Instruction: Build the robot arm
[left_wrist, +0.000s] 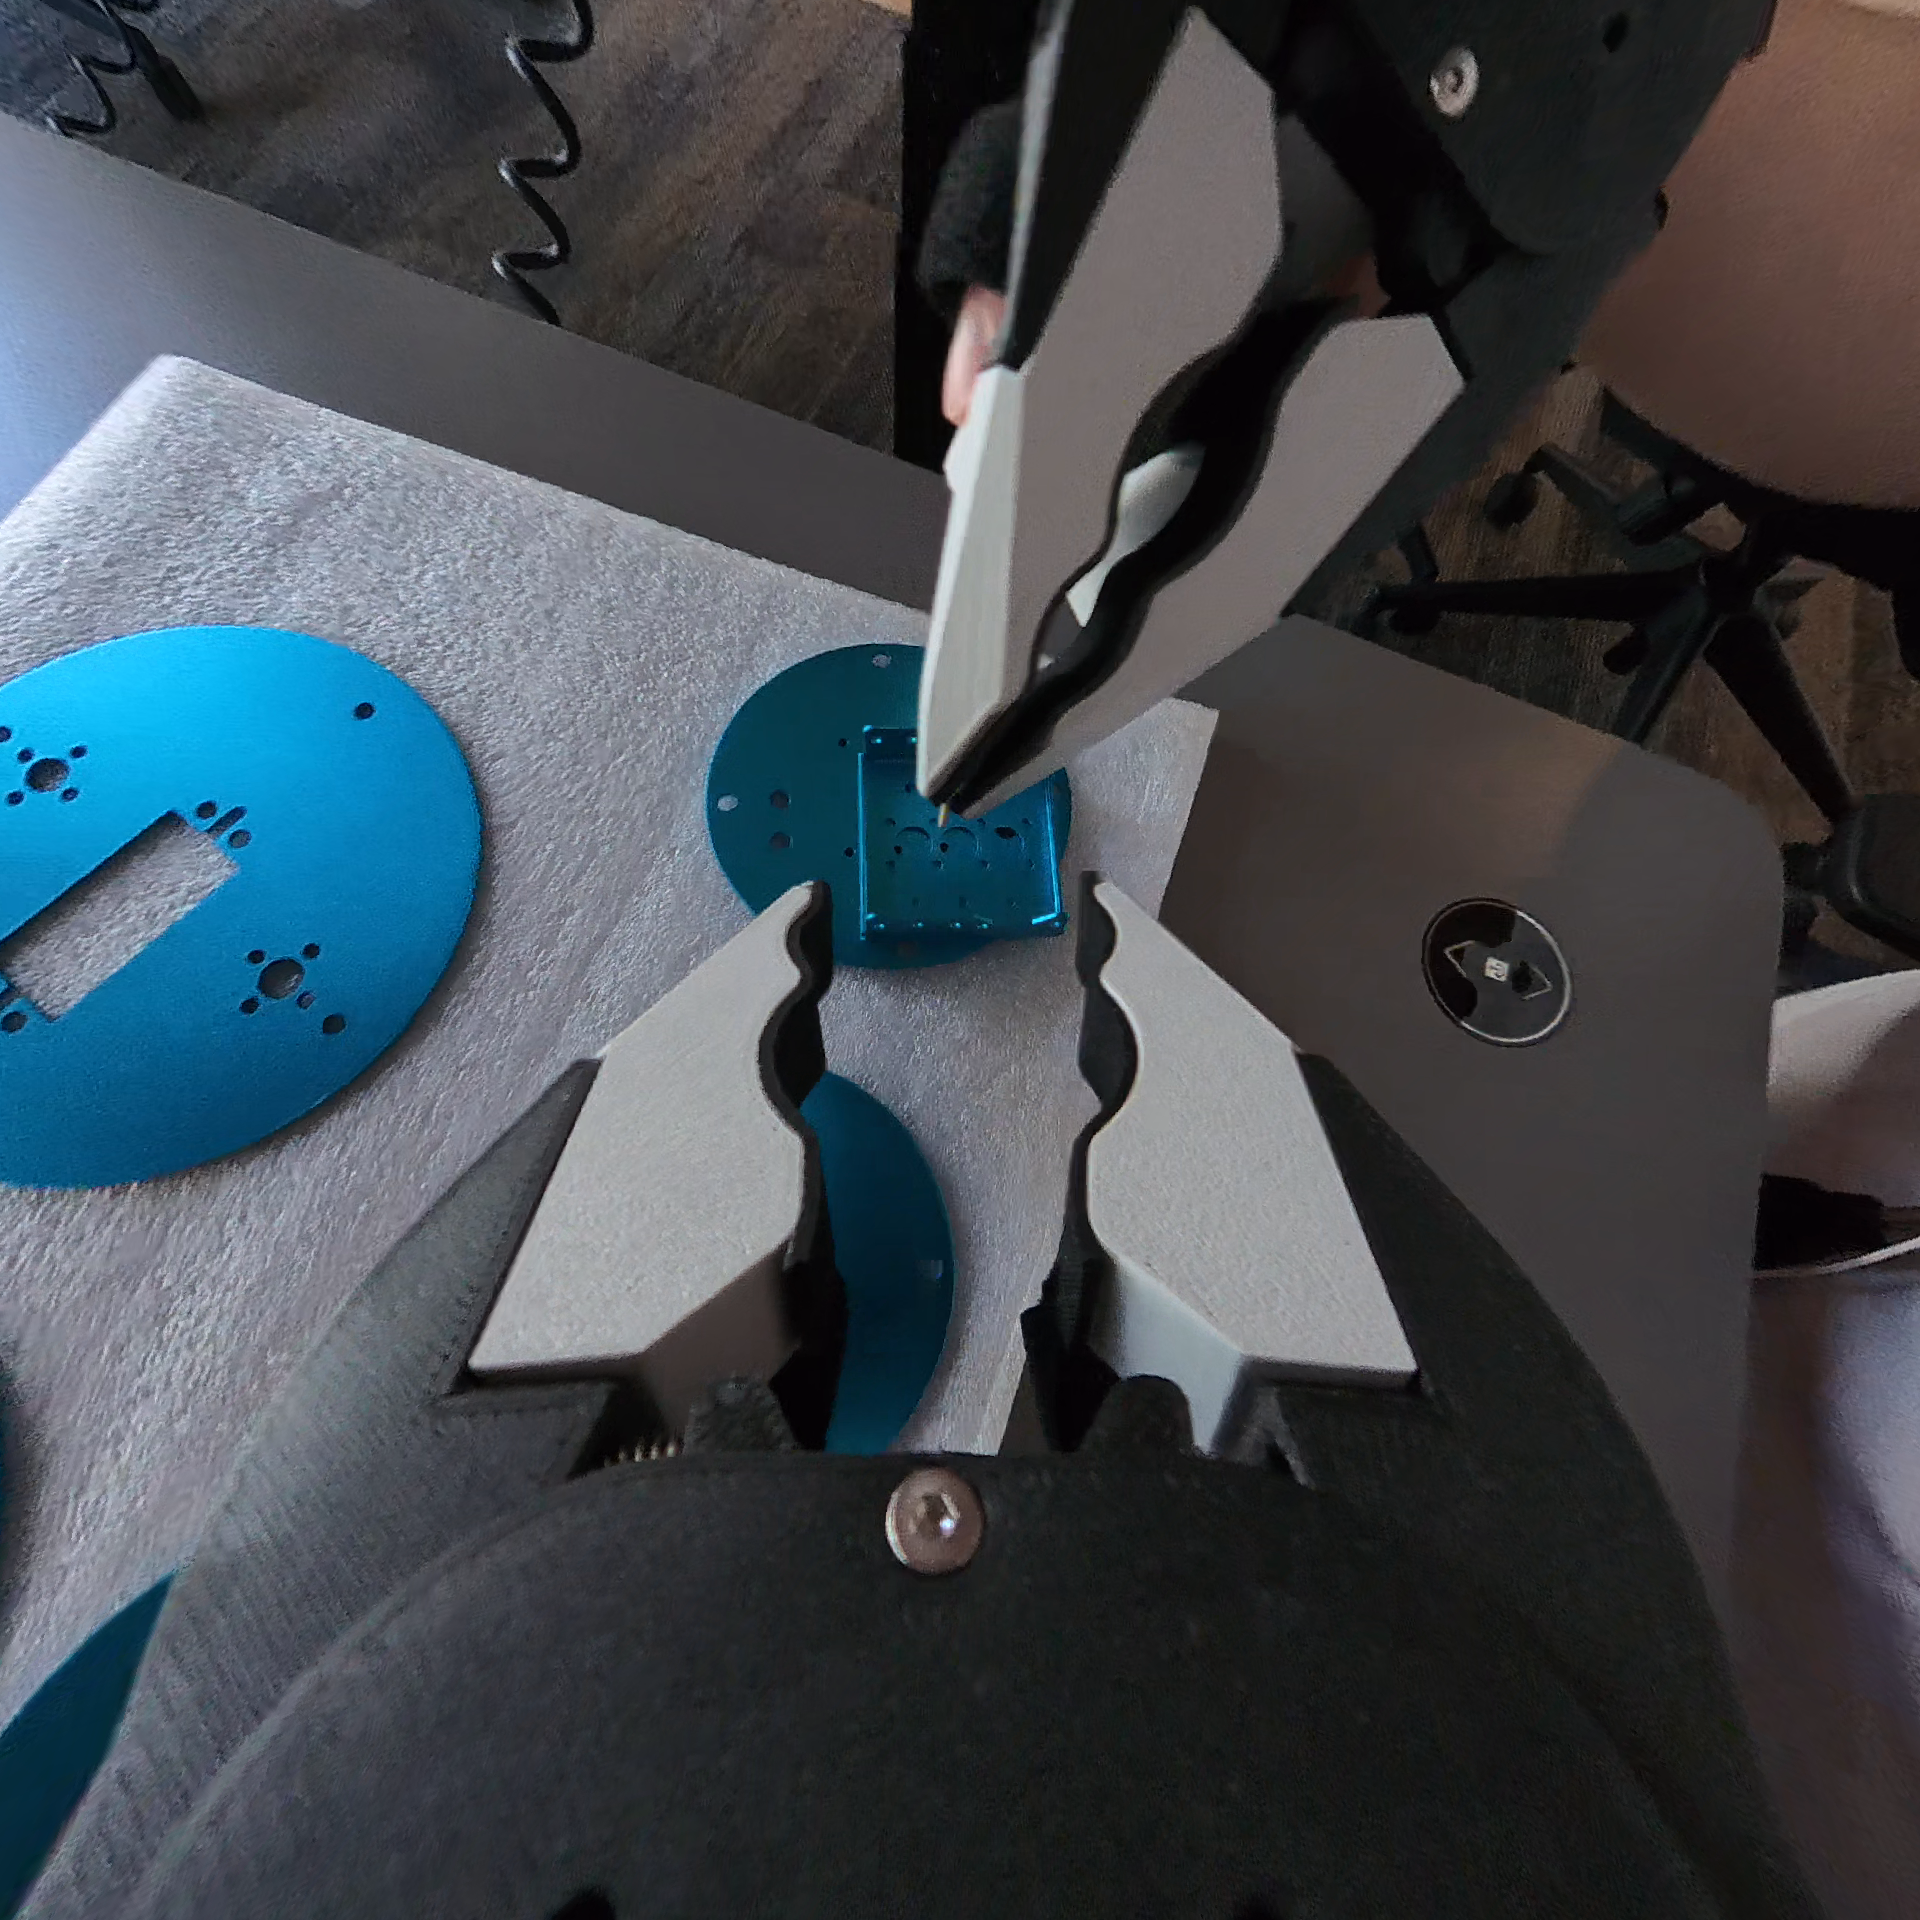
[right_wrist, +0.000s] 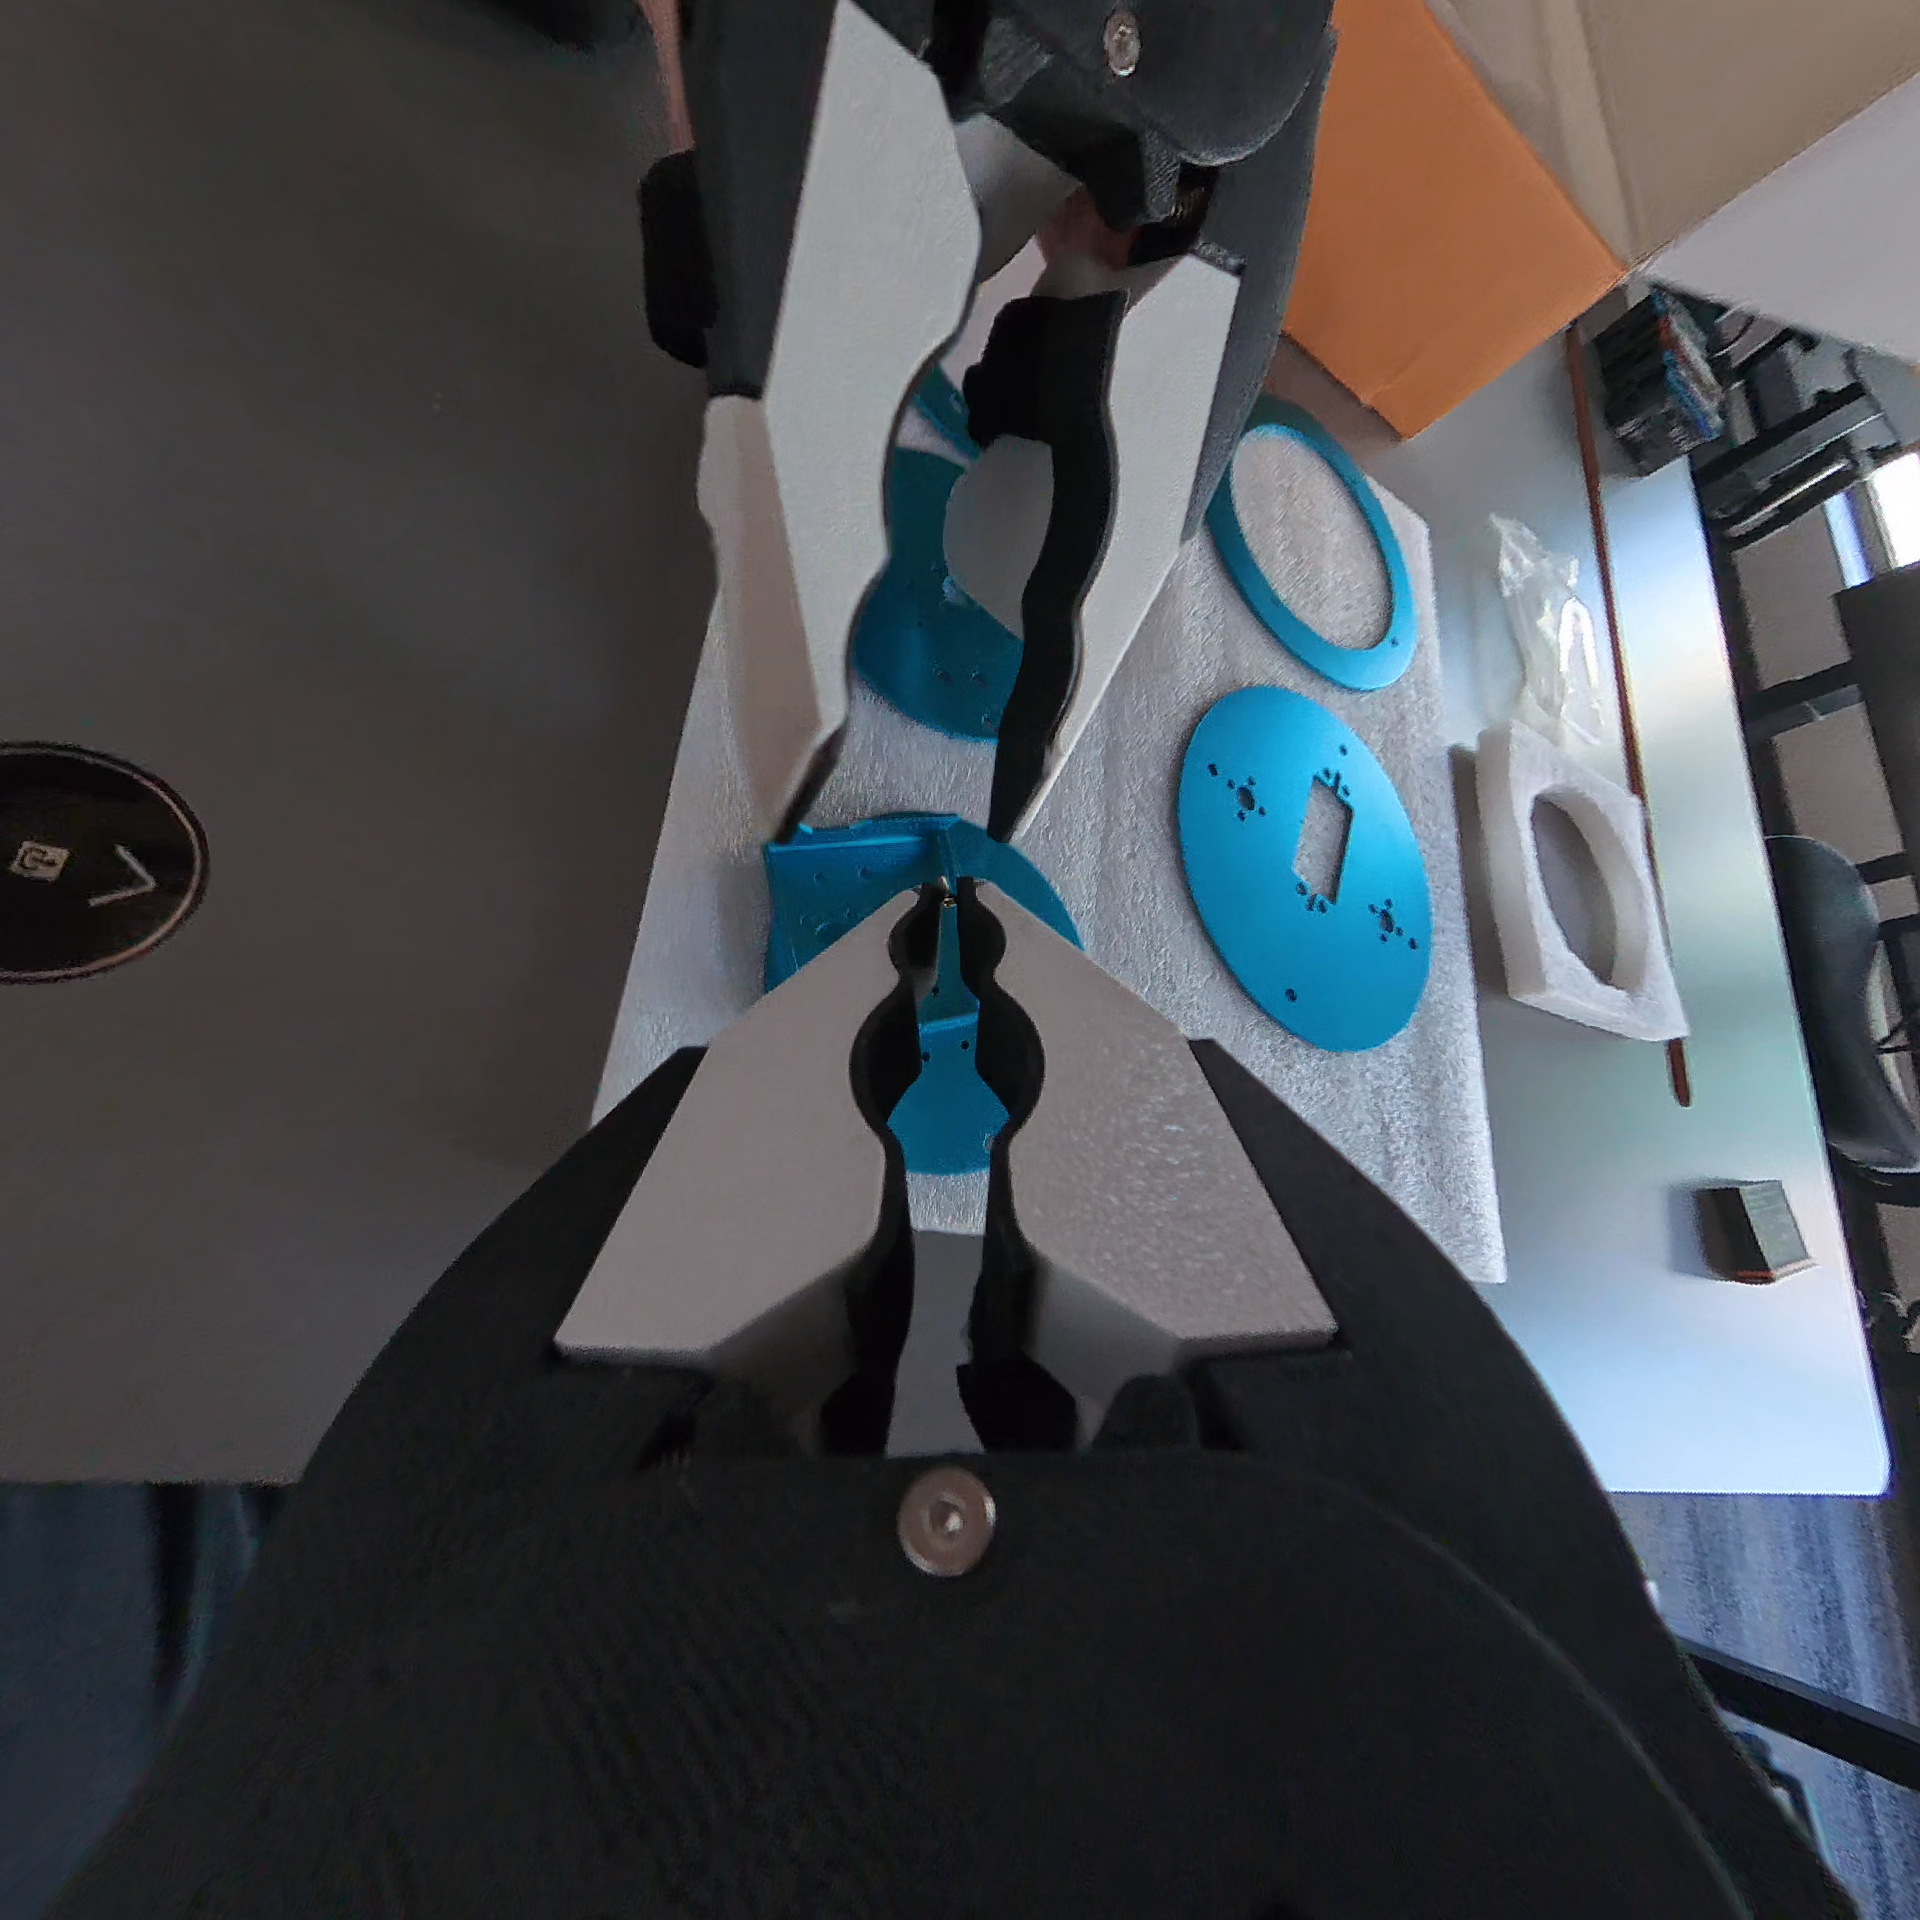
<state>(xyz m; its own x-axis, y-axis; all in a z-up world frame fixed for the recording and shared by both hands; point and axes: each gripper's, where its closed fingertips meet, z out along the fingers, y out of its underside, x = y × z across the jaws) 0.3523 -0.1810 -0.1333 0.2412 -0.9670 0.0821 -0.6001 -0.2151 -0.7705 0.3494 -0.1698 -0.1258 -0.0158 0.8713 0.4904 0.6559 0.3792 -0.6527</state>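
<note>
A small blue perforated bracket (left_wrist: 966, 873) sits on a small blue disc (left_wrist: 779, 790) on a white foam sheet (left_wrist: 520, 623). My right gripper (left_wrist: 945, 805) comes down from above, shut on a tiny screw (left_wrist: 941, 818) whose tip is just over the bracket's floor. In the right wrist view my right gripper (right_wrist: 940, 904) pinches the screw (right_wrist: 943, 891) beside the bracket (right_wrist: 842, 883). My left gripper (left_wrist: 956, 904) is open and empty, its tips flanking the bracket's near edge. It also shows in the right wrist view (right_wrist: 904, 826).
On the foam lie a large blue disc with a rectangular hole (right_wrist: 1309, 873), a blue ring (right_wrist: 1314, 561) and another blue disc (left_wrist: 883, 1247). A foam frame (right_wrist: 1569, 883), a plastic bag (right_wrist: 1548, 592), a small black box (right_wrist: 1756, 1231) and an orange box (right_wrist: 1434, 260) are nearby. The grey table has a round grommet (left_wrist: 1496, 971). My two grippers' fingertips are within a few centimetres of each other.
</note>
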